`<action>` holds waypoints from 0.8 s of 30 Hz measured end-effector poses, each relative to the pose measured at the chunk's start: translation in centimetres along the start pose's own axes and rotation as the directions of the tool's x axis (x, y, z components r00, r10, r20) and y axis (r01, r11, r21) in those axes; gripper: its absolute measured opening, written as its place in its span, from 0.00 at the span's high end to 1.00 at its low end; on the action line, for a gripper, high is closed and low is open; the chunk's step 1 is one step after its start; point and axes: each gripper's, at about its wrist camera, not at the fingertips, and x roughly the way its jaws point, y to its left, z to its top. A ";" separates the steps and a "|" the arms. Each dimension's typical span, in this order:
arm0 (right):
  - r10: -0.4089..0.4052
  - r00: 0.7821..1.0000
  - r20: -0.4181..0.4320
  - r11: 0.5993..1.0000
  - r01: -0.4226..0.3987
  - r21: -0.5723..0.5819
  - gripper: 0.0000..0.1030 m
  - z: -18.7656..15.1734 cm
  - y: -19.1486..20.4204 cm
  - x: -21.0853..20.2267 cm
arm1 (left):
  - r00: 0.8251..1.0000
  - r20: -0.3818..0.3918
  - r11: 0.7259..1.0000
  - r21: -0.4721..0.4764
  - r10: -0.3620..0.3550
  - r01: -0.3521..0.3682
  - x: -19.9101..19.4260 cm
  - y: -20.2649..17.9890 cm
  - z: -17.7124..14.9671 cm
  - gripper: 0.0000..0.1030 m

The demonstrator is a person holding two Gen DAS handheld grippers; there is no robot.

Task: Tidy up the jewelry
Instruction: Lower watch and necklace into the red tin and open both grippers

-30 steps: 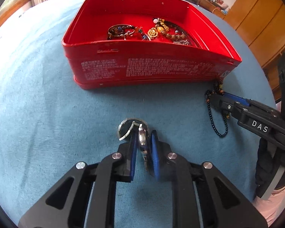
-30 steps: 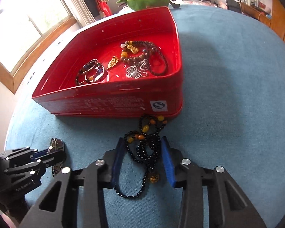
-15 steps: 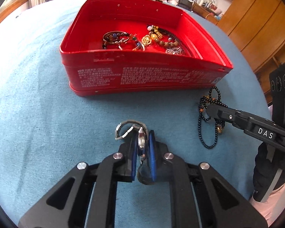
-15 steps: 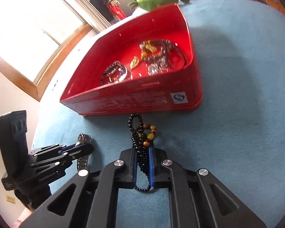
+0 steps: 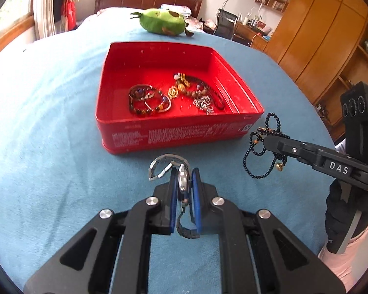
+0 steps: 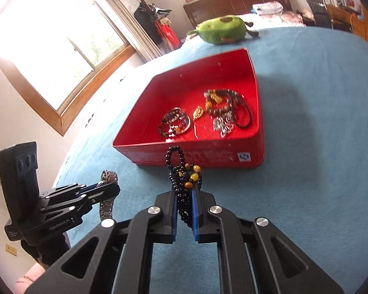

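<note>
Two claws are hovering above the blue bed (image 5: 49, 122) near the red tin (image 5: 179, 134): the left claw (image 5: 185, 183) is pinching a metal watch (image 5: 182, 181), while the right claw (image 6: 185, 196) is clamping a black bead necklace (image 6: 181, 183), both lifted clear.

Bright wood-framed window (image 6: 49, 56), dark wooden headboard (image 5: 147, 0), tall wooden wardrobes (image 5: 319, 36), green plush toy (image 5: 163, 22) on the blue bedspread (image 5: 49, 98).
</note>
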 end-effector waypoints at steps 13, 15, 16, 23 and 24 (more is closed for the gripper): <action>-0.031 0.998 0.047 0.997 0.034 -0.064 0.91 2.1 2.6 -2.1 | 0.992 0.097 0.996 0.029 0.081 -0.084 -2.8 -0.4 1.2 0.91; -0.032 0.998 0.049 0.997 0.036 -0.067 0.91 2.4 2.6 -2.0 | 0.991 0.105 0.996 0.032 0.083 -0.086 -3.1 -0.4 1.4 0.91; -0.036 0.998 0.051 0.997 0.039 -0.067 0.91 2.5 2.7 -1.9 | 0.991 0.107 0.996 0.032 0.083 -0.086 -3.1 -0.3 1.5 0.91; -0.040 0.997 0.060 0.997 0.044 -0.067 0.91 3.8 2.8 -1.5 | 0.988 0.117 0.994 0.035 0.096 -0.100 -3.1 0.2 2.3 0.91; -0.038 0.997 0.061 0.997 0.042 -0.066 0.91 4.0 2.8 -1.4 | 0.988 0.118 0.994 0.035 0.098 -0.103 -3.1 0.2 2.4 0.91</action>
